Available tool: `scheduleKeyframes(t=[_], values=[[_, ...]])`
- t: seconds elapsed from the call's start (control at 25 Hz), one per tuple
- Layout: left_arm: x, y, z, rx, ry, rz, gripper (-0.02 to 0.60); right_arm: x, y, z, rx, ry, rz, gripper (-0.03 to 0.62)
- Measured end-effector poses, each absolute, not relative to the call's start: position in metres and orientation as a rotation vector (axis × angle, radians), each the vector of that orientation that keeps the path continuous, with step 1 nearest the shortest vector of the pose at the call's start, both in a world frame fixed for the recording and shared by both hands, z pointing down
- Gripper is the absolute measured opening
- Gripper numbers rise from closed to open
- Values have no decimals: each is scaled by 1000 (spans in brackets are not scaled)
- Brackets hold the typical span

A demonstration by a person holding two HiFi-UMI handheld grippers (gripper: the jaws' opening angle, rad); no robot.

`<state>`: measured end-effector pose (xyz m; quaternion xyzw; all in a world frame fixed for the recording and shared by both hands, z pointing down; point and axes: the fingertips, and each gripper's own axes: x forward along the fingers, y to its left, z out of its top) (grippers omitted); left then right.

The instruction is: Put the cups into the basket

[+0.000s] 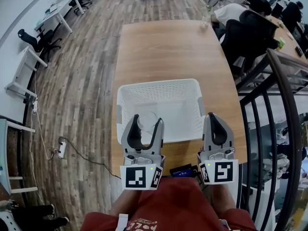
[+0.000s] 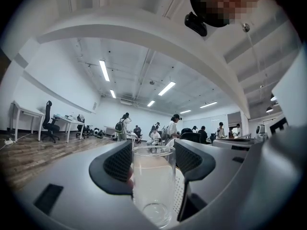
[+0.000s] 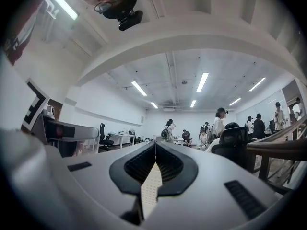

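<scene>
The clear glass cup (image 2: 153, 186) sits upright between the left gripper (image 1: 147, 120) jaws. The pads press its sides, so it's clamped, rim level with the jaw tips. From the head view the cup (image 1: 145, 127) hangs over the near-left corner of the white basket (image 1: 159, 84), inside its rim line. The basket rests towards the near edge of the wooden worktop (image 1: 163, 47). Over on the right, the right gripper (image 1: 213, 115) has its jaws together, nothing in them, tips at the basket's near-right corner.
</scene>
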<state>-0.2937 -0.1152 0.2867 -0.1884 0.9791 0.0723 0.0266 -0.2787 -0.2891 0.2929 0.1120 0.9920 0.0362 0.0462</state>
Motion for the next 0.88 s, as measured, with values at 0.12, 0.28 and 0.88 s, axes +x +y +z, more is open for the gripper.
scheduleKeyframes(t=[0.12,0.28,0.88], values=[[-296,-114,287,-575,3021,217,281,-281,-287,291,348,3017,101,11],[-306,-112,284,-604,3017,212,281,-281,-288,292,332,3012,96,11],[-367,-132,315,-793,3157,89,281,-283,-294,292,315,3033,11,11]])
